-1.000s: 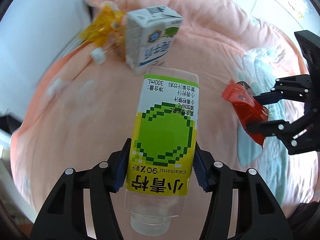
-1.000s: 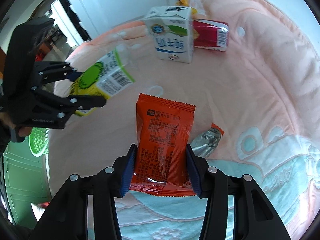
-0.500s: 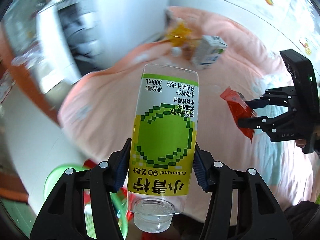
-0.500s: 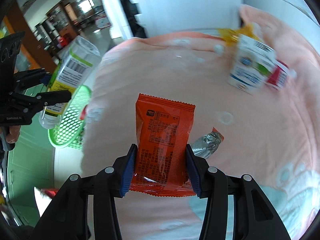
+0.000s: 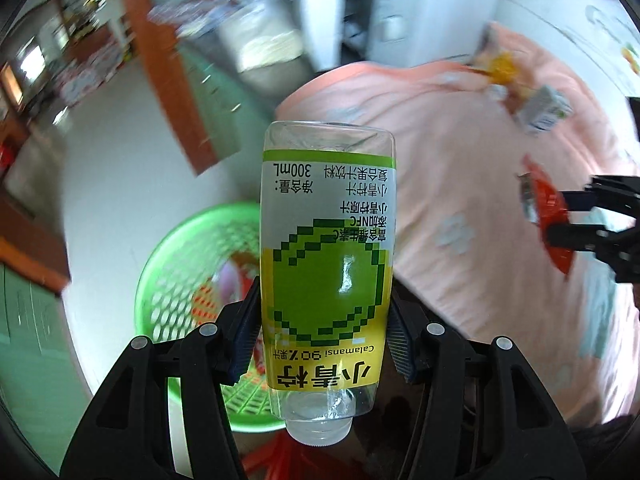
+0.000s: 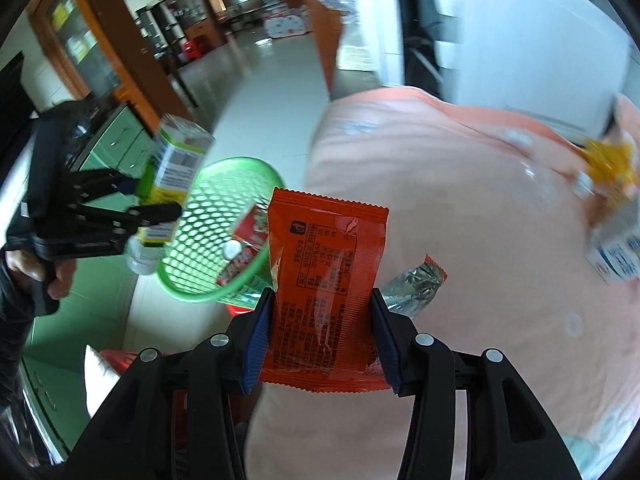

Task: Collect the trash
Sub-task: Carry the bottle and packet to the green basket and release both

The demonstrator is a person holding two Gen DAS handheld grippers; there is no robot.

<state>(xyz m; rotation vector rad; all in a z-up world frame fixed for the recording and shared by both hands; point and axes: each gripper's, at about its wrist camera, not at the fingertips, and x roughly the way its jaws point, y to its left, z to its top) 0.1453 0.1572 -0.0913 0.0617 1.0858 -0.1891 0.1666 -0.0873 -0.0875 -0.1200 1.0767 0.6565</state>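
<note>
Transport step, both hands loaded. Left gripper is clamped on the empty juice bottle, pads pressing both sides of the label, cap end toward the camera, base pointing to 12 o'clock. Right gripper is clamped on the orange snack packet, pads pinching its lower half, top edge standing free toward 12.

In the left wrist view the green basket sits at about 8 o'clock from the bottle, partly behind it, on the floor beside the pink blanket. It already holds some wrappers; blur makes it hard to say what exactly. In the right wrist view the basket is at 10 o'clock from the packet, with the left gripper and bottle at its far rim, 9 o'clock side.

Trash not yet picked up, on the blanket: crumpled foil wrapper just beside the packet at 3 o'clock, milk carton and yellow wrapper out at 2–3 o'clock near the frame edge.

Judgement: bottle looks nearly over the basket, so next move for the left is to centre above the opening and let the pads part. Right needs more travel toward 10 o'clock before release; light packet may flutter, so drop low inside the rim.
</note>
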